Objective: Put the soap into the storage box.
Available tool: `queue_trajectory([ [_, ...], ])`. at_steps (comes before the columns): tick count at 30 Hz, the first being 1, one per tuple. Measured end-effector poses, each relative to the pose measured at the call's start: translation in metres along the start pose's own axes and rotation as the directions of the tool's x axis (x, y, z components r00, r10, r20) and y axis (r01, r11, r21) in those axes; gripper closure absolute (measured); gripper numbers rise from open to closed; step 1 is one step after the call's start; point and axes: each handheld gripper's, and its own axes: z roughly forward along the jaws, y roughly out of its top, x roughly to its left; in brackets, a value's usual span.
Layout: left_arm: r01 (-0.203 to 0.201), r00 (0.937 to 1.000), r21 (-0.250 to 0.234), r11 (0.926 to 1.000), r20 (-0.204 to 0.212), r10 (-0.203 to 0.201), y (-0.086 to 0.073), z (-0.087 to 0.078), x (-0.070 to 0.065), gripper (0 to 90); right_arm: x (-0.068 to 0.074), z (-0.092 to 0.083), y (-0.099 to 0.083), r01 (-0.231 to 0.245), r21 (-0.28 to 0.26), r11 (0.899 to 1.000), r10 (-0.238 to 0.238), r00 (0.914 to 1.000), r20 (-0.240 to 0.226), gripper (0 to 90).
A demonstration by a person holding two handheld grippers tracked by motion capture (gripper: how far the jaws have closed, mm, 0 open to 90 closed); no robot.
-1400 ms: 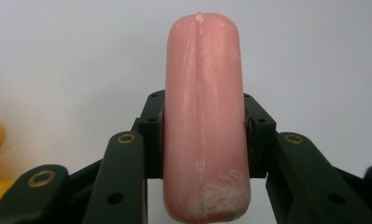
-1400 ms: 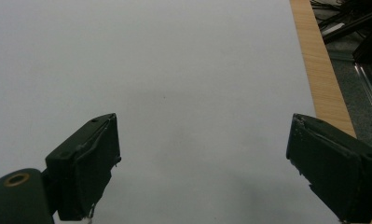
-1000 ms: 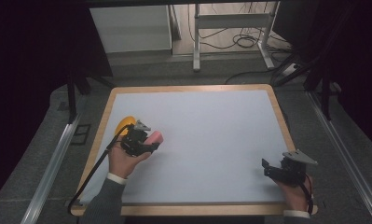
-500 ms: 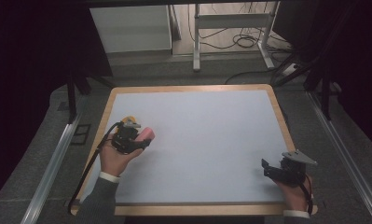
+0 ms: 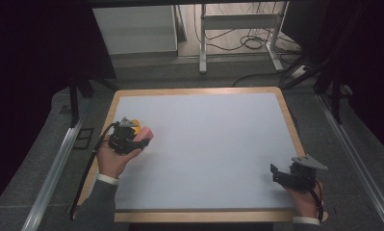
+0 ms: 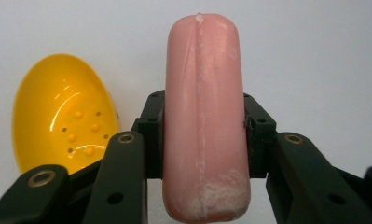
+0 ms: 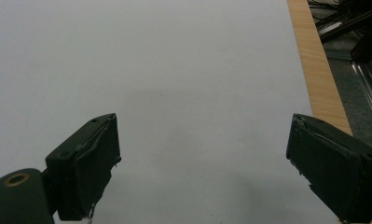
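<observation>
Even overhead light brightening the white table top (image 5: 204,144), surroundings sinking into darkness, the high view looking soft and grainy, glare spots shining on the yellow scoop (image 6: 62,112), a soft shadow lying between the right gripper (image 7: 202,163) jaws, near jaws blurring slightly

A wood-rimmed table (image 5: 286,115) with a white top. A yellow scoop (image 6: 62,116) lies on it, just left of the left claw (image 6: 202,135) in that claw's view.

glossy yellow plastic bowl (image 6: 62,116), waxy sausage (image 6: 203,116)
</observation>
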Motion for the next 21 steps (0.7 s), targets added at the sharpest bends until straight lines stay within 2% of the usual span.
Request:
queue_trajectory([
  [5,0.017,0.9998,-0.005,0.9998,-0.005,-0.017,0.000,-0.002,0.005,60.1,0.000,0.001,0.000,-0.001,0.002,1.000,0.001,1.0000,0.003,9.2],
  [16,0.049,0.9977,-0.054,0.9973,-0.045,-0.052,-0.001,-0.010,0.017,60.1,0.000,0.001,0.000,0.000,0.001,1.000,0.000,1.0000,0.002,9.2],
  [21,0.063,0.9964,-0.050,0.9968,-0.054,-0.066,-0.002,-0.012,0.025,60.1,0.000,0.001,0.000,0.000,0.002,1.000,0.000,1.0000,0.003,9.2],
])
